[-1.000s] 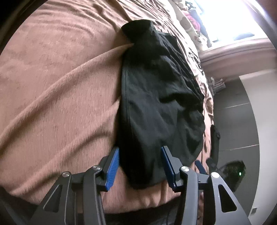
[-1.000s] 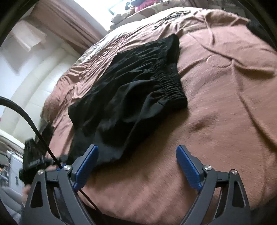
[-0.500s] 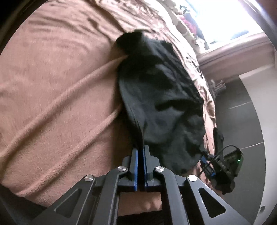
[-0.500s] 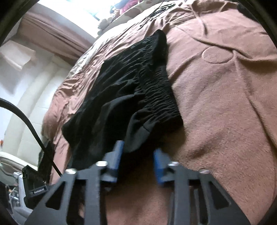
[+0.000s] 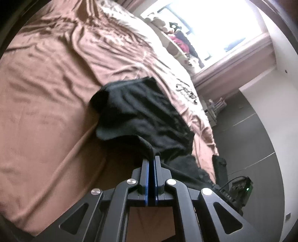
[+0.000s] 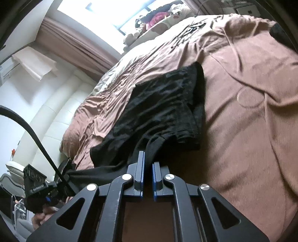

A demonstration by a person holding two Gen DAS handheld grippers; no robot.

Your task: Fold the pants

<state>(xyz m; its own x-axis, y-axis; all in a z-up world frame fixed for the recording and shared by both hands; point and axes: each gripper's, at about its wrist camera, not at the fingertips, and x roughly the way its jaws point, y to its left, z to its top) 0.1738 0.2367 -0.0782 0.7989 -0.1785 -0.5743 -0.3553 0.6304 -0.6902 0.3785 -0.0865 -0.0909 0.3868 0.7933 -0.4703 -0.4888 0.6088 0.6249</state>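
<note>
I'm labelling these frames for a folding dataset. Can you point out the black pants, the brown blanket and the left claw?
black pants (image 5: 149, 115), left wrist view, on the bunched middle of the fabric.
brown blanket (image 5: 46, 111), left wrist view, on a bare stretch beside the pants.
left claw (image 5: 152, 158), left wrist view, at the fingertips shut on the pants' edge.

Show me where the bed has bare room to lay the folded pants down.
Bare brown blanket lies right of the black pants, and more to their left in the left wrist view. Crowded: the windowsill toys, and the near edge, where both claws pinch cloth.
</note>
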